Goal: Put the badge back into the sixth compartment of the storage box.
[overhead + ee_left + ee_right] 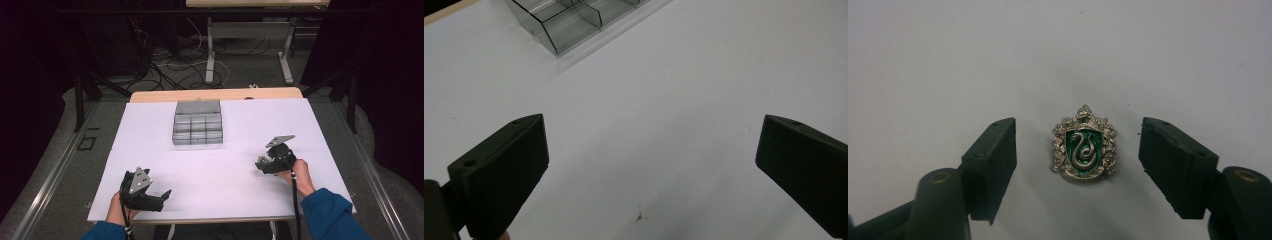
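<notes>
A small silver crest badge with a green shield and a snake lies flat on the white sheet. My right gripper points down over it with one jaw on each side. Both pads stand clear of the badge, so the gripper is open. In the high view the right gripper is at the right of the table, held by a hand in a blue sleeve. My left gripper rests near the front left edge. Its jaws are wide open over bare sheet, with nothing between them.
A clear grey compartment box stands at the middle back of the white sheet, and its corner is seen from the left gripper. Beyond the table are a wooden edge, floor cables and another table's legs.
</notes>
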`<state>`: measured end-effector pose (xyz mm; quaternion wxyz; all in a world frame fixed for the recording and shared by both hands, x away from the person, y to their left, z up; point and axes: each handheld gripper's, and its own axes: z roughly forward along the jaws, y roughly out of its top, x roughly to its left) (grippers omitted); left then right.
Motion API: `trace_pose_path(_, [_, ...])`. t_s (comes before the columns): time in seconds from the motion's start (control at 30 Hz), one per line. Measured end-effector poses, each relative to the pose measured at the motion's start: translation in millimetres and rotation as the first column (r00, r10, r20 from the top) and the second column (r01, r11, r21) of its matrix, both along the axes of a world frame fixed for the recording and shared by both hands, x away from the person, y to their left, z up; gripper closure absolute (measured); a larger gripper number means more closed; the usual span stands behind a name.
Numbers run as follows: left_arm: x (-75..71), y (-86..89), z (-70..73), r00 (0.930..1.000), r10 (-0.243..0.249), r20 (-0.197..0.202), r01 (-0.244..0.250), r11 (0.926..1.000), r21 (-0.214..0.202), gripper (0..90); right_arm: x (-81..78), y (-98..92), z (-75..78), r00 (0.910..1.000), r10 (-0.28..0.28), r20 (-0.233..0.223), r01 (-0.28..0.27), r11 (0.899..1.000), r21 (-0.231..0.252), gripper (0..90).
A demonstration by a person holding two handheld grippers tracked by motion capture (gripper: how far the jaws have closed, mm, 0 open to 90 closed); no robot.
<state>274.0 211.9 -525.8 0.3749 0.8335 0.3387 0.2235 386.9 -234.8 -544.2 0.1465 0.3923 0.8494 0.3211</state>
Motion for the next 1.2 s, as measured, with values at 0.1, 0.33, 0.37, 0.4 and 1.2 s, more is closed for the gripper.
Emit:
trace_pose_path(0.1, [-0.1, -0.5, -0.5, 1.0, -0.002, -0.008, 0.002, 1.0, -0.005, 0.4, 2.3, 1.4, -1.6, 1.0, -0.007, 0.006, 0.007, 1.0, -0.016, 37.9])
trace_pose_path(0.33, [0.2, -0.3, -0.4, 1.0, -0.002, -0.002, 0.002, 1.0, 0.001, 0.4, 4.8, 5.7, -4.9, 0.9997, -0.02, -0.01, 0.02, 0.999, -0.038, 46.4])
trace_pose_path(0.37, [0.2, -0.3, -0.4, 1.0, -0.002, -0.003, 0.002, 1.0, 0.001, 0.4, 5.1, 6.0, -5.3, 0.9998, -0.016, -0.009, 0.016, 0.999, -0.042, 48.5])
trace_pose_path(0.4, [0.3, -0.1, -0.3, 1.0, -0.004, -0.004, 0.004, 1.0, 0.004, 0.4, 5.3, 6.6, -5.6, 0.9997, -0.022, -0.013, 0.021, 0.999, -0.042, 50.6])
trace_pose_path(1.2, [0.2, -0.8, -0.6, 1.0, -0.004, -0.002, 0.004, 1.0, 0.0, 0.6, 3.9, -3.5, 2.5, 0.9985, -0.037, -0.039, 0.041, 0.995, 0.094, 79.3])
